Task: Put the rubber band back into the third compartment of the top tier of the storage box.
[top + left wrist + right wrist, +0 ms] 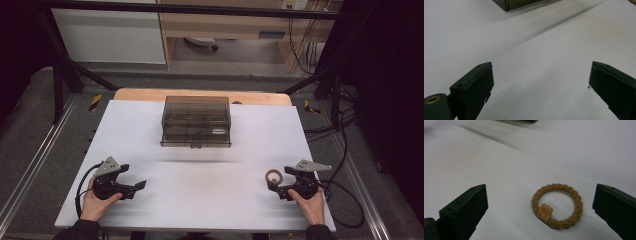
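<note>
Hair tie point(557, 205): tan braided ring with a small tag, flat on the white table point(200, 195), near right, just ahead of the right gripper point(274, 186). It lies loose between that gripper's jaws, which stand wide apart and touch nothing; judged a line-up for a pinch.

Left gripper point(141, 184): near left, resting low over bare table, jaws spread with nothing between them; probably parked until needed.

Box point(196, 121): smoky clear plastic, divided into compartments, lid down, far centre, well apart from both grippers; likely the place the hair tie is meant for, front latch toward the person.
</note>
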{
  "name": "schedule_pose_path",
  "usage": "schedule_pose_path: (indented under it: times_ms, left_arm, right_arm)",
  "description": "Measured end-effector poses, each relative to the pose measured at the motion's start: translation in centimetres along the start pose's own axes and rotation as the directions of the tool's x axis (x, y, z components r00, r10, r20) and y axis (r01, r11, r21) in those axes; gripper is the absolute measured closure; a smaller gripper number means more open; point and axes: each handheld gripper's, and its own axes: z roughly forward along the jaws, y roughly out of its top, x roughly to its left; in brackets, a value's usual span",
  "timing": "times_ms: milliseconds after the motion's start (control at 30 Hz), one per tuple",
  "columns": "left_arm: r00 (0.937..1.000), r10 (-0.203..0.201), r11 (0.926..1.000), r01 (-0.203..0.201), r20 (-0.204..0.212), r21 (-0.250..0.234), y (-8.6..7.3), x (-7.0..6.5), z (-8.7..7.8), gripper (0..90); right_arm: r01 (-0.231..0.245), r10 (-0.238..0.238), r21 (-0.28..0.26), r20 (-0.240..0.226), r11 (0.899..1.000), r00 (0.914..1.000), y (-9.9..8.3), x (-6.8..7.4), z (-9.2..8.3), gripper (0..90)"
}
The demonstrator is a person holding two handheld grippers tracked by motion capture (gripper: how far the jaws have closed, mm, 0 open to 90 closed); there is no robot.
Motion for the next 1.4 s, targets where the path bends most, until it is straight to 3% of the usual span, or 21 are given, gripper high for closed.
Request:
schedule_pose_path:
  times_ms: [700, 1100, 1400]
  left_arm:
    - [0.9999, -0.008, 1.0, 0.008, -0.013, -0.002, 0.0, 0.1, -0.1, 5.5]
    - [0.9999, -0.006, 1.0, 0.006, -0.011, 0.003, -0.1, 0.2, 0.0, 6.0]
    - [0.9999, -0.009, 0.9999, 0.009, -0.014, 0.005, -0.2, 0.3, 0.0, 6.4]
  right_arm:
    - [-0.014, 0.013, 0.037, 0.045, 0.999, 0.9989, 1.5, -1.5, 1.0, 3.3]
    - [0.0, -0.006, 0.069, 0.088, 0.998, 0.9961, 1.1, -1.8, 1.4, 14.3]
    - [-0.019, 0.011, 0.064, 0.123, 0.998, 0.9924, 0.6, -2.4, 1.0, 32.6]
